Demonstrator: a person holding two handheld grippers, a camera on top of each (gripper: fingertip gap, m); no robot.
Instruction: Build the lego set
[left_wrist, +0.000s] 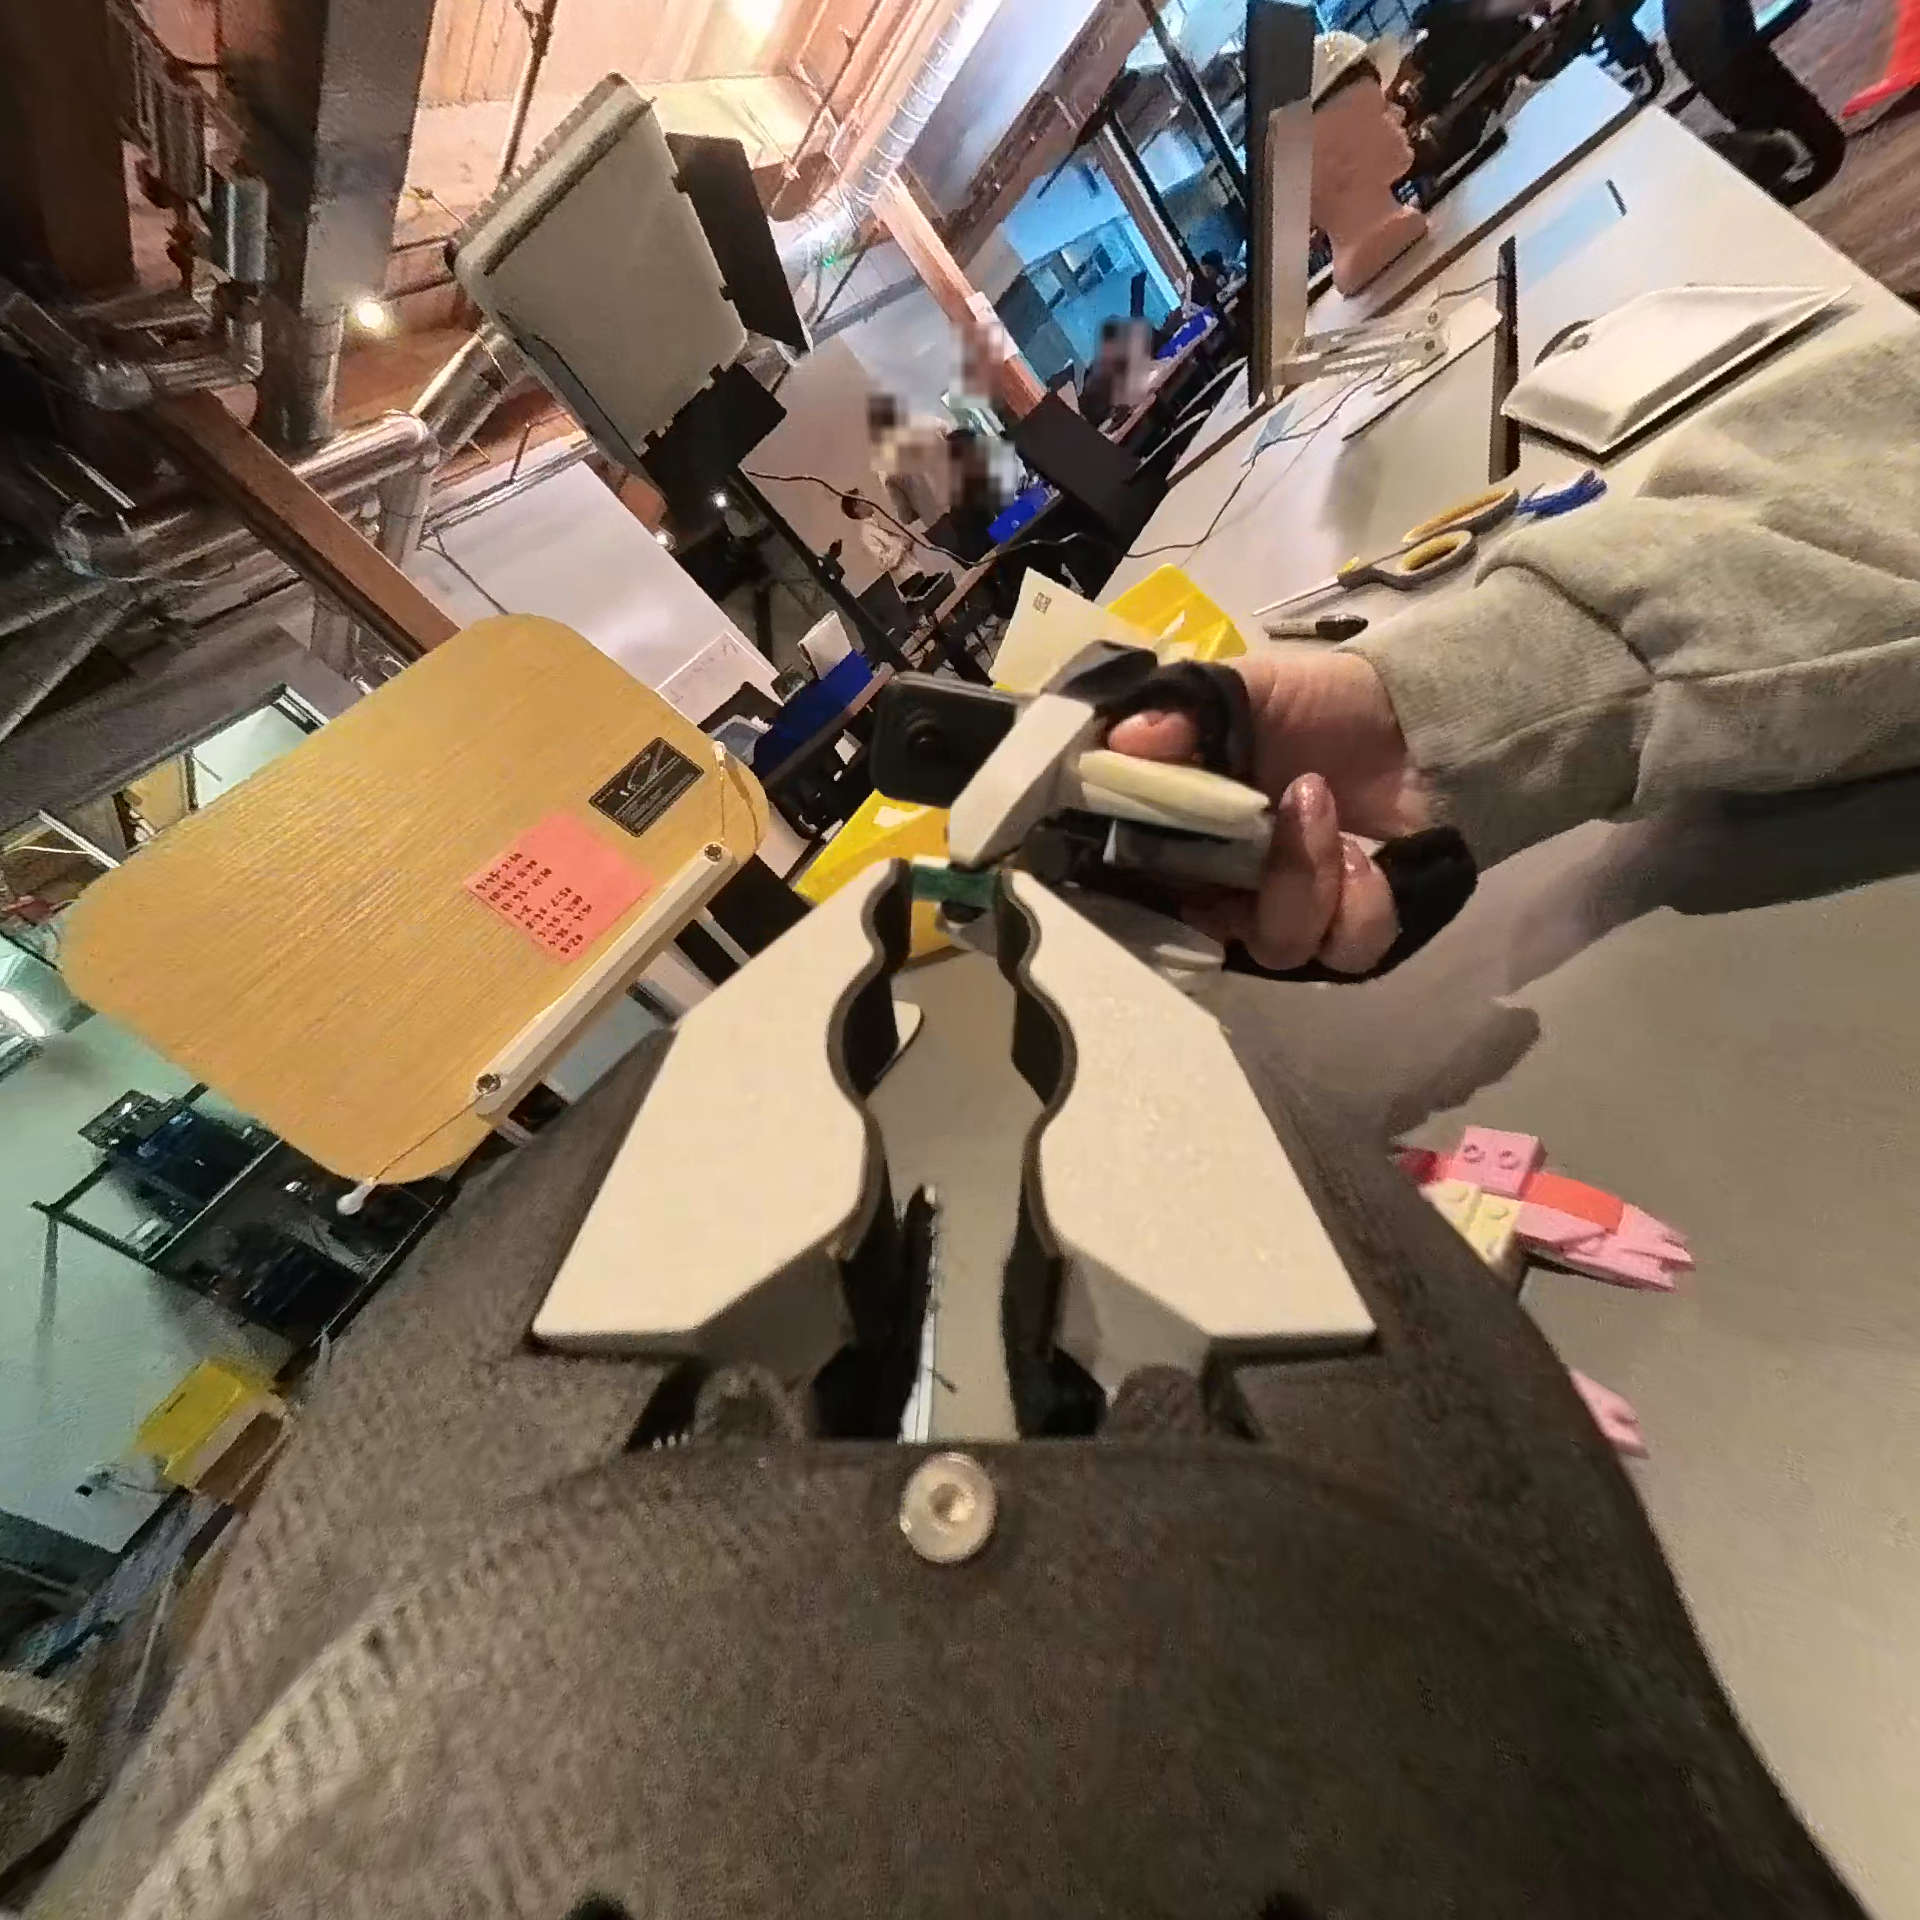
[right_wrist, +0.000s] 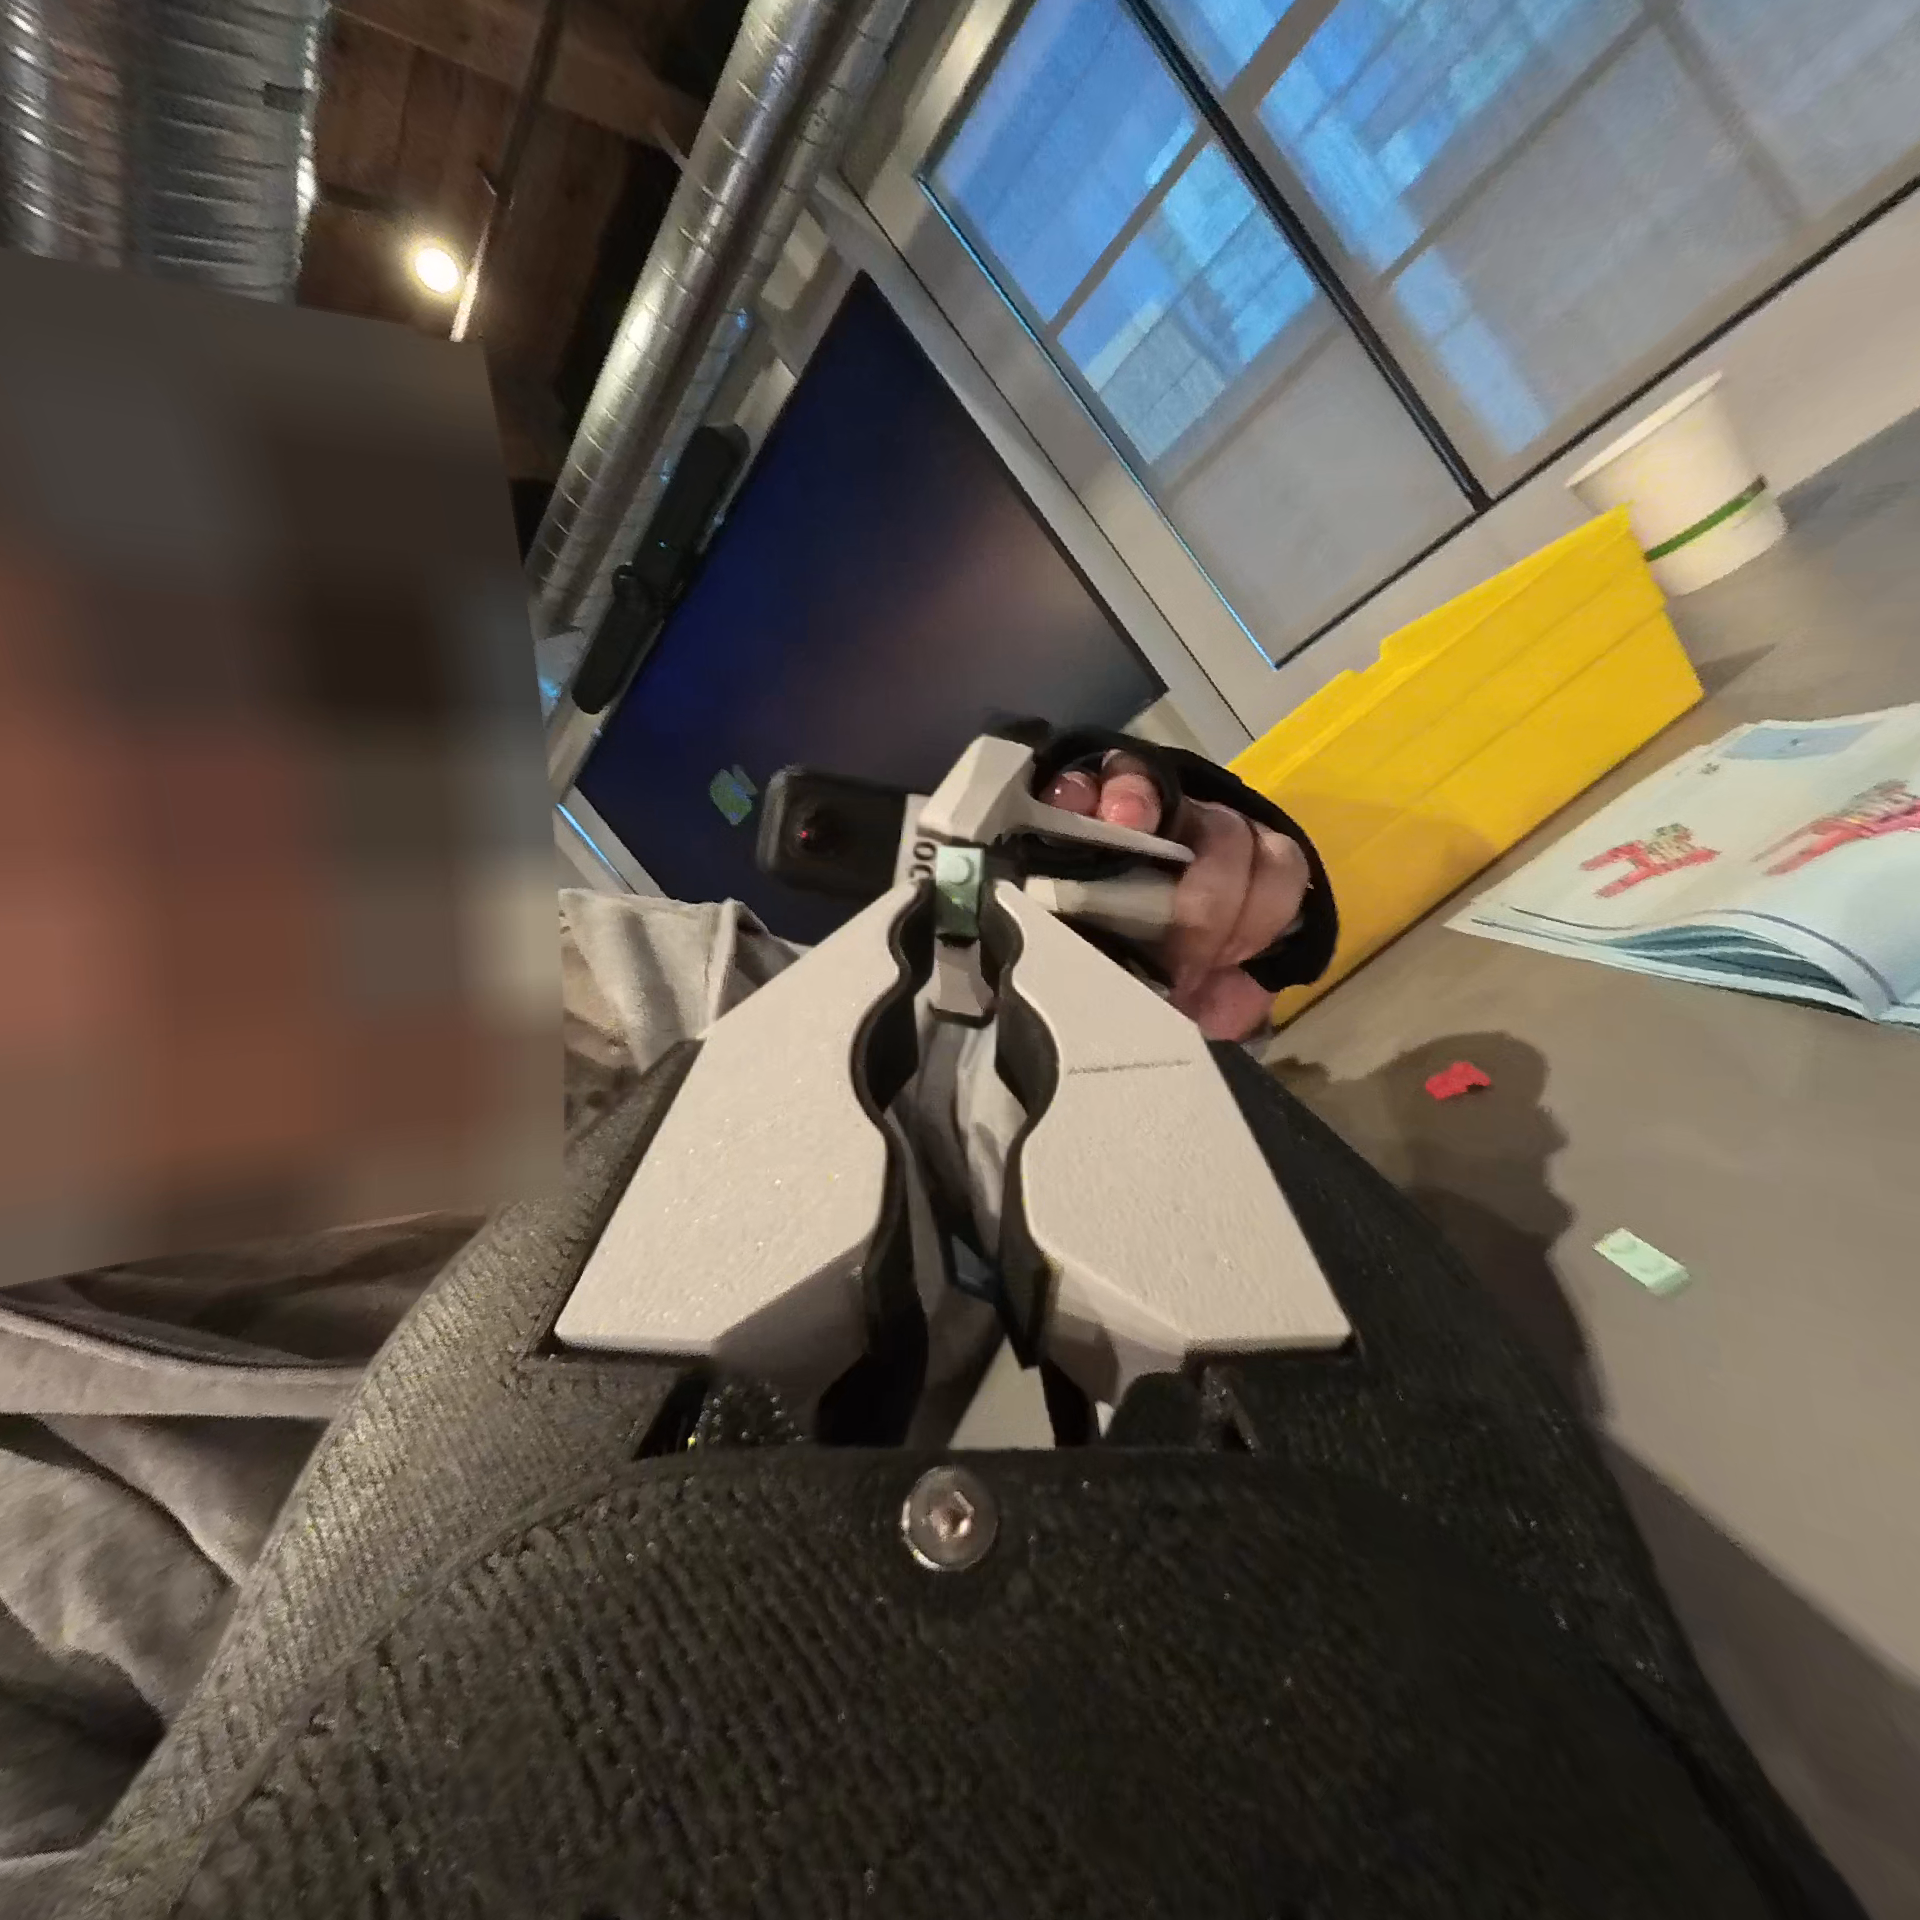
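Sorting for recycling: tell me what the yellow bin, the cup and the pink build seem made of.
Yellow bin: looks like moulded plastic, smooth and evenly coloured. Cup: probably paper, matte white with a green band. Pink build: plastic bricks, visible studs, slight sheen.

Green brick (right_wrist: 958, 896); pink-yellow-red lego piece (left_wrist: 1538, 1210); yellow bin (right_wrist: 1475, 748); red brick (right_wrist: 1457, 1081); mint plate (right_wrist: 1642, 1260).

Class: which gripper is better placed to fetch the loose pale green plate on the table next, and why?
Probably right: the pale green plate lies on the table beside the right gripper; the left wrist view doesn't show it.
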